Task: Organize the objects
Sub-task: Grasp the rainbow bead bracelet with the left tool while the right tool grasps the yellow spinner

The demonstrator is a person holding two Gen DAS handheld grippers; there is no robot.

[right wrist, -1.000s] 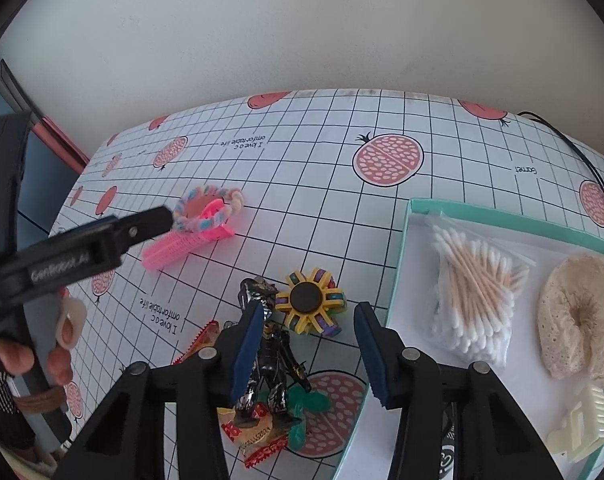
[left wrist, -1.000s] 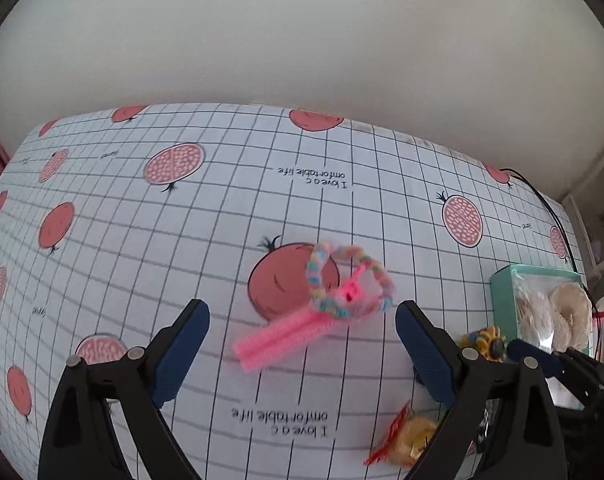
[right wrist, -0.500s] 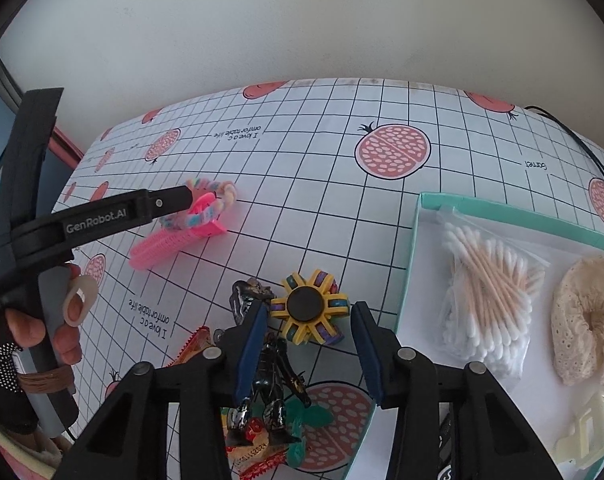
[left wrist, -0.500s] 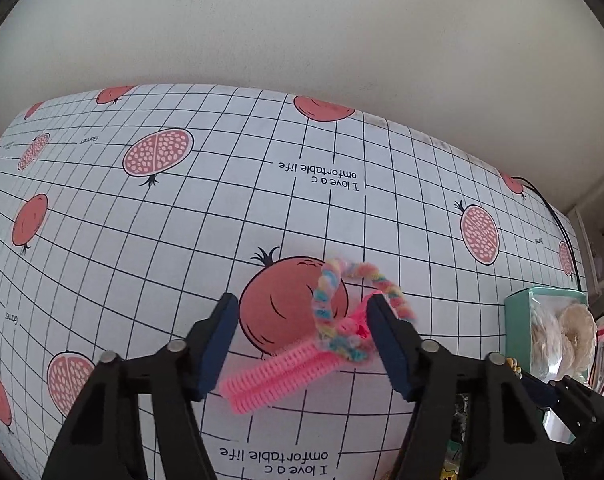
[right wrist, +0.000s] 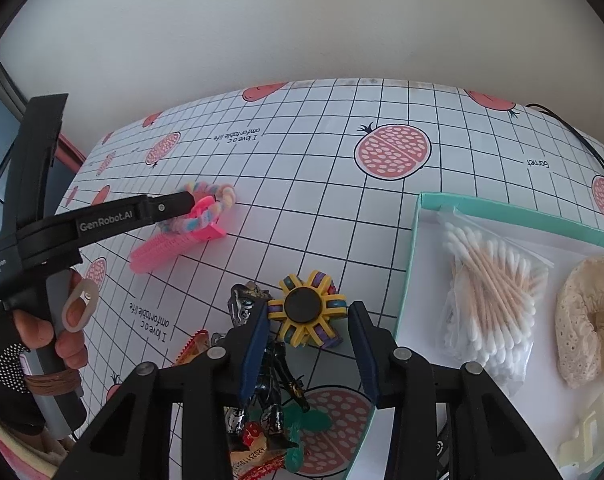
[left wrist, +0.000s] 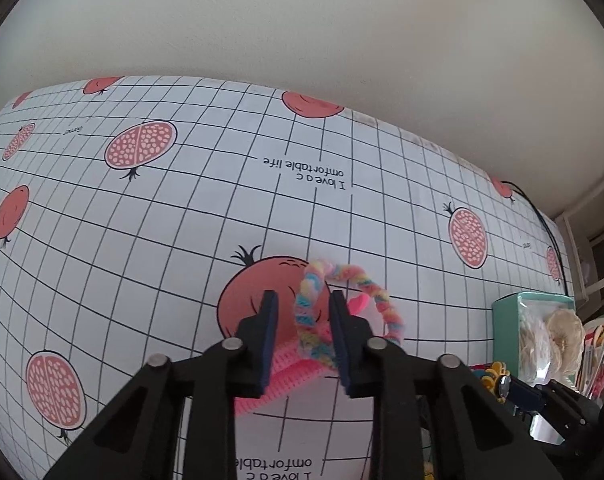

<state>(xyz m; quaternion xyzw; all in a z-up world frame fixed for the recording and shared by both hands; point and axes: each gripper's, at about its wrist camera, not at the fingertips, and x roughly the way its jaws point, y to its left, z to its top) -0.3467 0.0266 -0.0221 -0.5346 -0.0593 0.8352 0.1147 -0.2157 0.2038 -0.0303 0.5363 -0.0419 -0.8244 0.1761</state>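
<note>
Both left jaws have closed in around the pastel braided hair tie [left wrist: 308, 312], not visibly clamped; your right gripper [right wrist: 308, 354] stays released.

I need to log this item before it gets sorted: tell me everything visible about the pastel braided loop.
The pastel braided loop is a soft, fuzzy ring plaited in yellow, pink, blue and green. It lies on the grid tablecloth, draped over the pink comb. One side of the ring sits between the nearly closed fingers of the left gripper.
</note>
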